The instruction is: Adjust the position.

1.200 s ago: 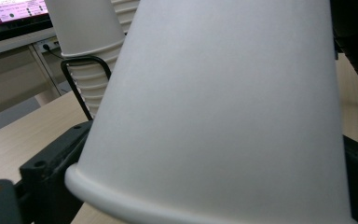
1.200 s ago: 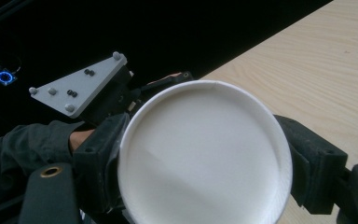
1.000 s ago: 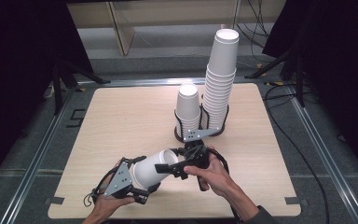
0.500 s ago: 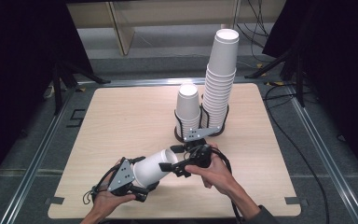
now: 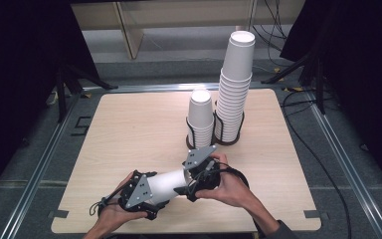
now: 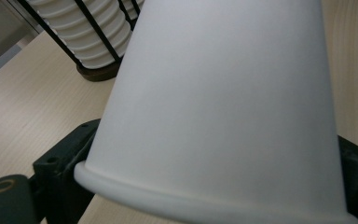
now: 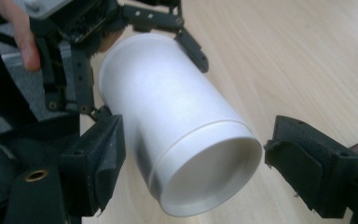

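A white paper cup [image 5: 166,183] lies on its side just above the table's near edge, between the two hand-held grippers. My left gripper [image 5: 155,191] has been closing and is shut on the cup [image 6: 223,93]. Its black jaws stand either side of the rolled rim. The cup's recessed base [image 7: 209,177] points at my right gripper [image 5: 185,183], which is open. In the right gripper view, the right gripper [image 7: 196,163] has one pad [image 7: 107,149] beside the cup wall and the other pad [image 7: 307,163] standing off with a gap.
Two black wire holders stand at the back middle of the wooden table [image 5: 129,124]. One holds a short cup stack [image 5: 200,117], the other a tall stack [image 5: 235,84]. A holder with cups [image 6: 84,42] sits close behind the held cup. Metal rails border the table.
My right gripper has edged slightly left toward the cup's base. The left hand and the cup have kept their place.
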A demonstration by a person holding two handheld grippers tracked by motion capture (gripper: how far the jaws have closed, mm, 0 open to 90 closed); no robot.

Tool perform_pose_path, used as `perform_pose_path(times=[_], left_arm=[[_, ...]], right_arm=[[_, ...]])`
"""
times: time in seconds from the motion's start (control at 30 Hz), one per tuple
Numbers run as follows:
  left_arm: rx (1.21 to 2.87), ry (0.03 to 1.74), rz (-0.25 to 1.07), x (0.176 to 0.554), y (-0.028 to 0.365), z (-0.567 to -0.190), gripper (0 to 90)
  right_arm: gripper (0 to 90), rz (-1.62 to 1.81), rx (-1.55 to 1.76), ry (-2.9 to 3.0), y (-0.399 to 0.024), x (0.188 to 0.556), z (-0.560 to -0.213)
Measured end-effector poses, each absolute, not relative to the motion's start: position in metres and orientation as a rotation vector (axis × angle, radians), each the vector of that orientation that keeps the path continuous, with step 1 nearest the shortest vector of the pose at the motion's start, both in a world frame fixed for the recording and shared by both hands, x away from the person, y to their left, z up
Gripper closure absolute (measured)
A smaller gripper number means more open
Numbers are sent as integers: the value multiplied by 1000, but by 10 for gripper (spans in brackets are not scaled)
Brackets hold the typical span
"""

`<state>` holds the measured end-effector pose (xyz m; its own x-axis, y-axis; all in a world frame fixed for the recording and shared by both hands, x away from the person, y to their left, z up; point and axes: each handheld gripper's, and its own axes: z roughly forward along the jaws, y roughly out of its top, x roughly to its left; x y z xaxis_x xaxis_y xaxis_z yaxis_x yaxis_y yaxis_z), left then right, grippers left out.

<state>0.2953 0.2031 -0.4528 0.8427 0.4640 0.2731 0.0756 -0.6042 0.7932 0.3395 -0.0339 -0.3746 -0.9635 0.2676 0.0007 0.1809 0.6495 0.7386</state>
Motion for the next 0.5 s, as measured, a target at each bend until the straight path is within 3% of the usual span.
perform_pose_path(times=[0.5], left_arm=[[2277, 265, 608, 290, 198, -453, 83]], right_arm=[[200, 999, 189, 2869, -16, 333, -391]])
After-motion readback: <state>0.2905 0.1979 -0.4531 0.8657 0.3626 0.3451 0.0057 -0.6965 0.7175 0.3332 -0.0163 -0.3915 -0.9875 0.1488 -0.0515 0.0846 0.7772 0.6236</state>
